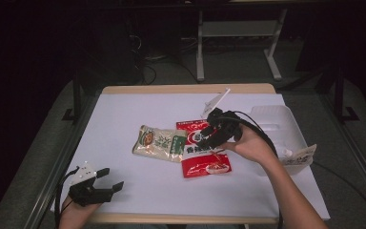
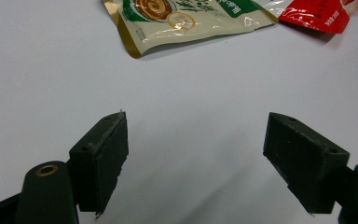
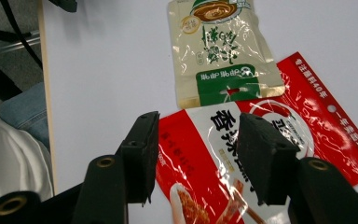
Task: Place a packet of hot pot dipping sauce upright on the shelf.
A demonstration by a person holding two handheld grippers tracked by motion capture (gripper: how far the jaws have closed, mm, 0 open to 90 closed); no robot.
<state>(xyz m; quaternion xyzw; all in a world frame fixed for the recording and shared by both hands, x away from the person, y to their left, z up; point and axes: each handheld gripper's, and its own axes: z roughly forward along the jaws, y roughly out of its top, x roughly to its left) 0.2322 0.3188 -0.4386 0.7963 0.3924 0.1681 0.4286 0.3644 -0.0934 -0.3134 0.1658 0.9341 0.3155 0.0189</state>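
With its jaws spread and empty, the right hand-held gripper point(image 3: 196, 158) hovers over the red packet point(image 3: 265, 154) lying flat on the worktop point(image 1: 124, 114), so its pads may slip off the slick film.

one red packet point(image 1: 205, 155), one cream packet point(image 1: 159, 143), one white tray point(image 1: 276, 119), one small white pouch point(image 1: 299, 156)

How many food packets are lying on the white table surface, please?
2: a beige packet left of centre, and a red packet beside it, its edge overlapped by the beige one, under the right gripper.
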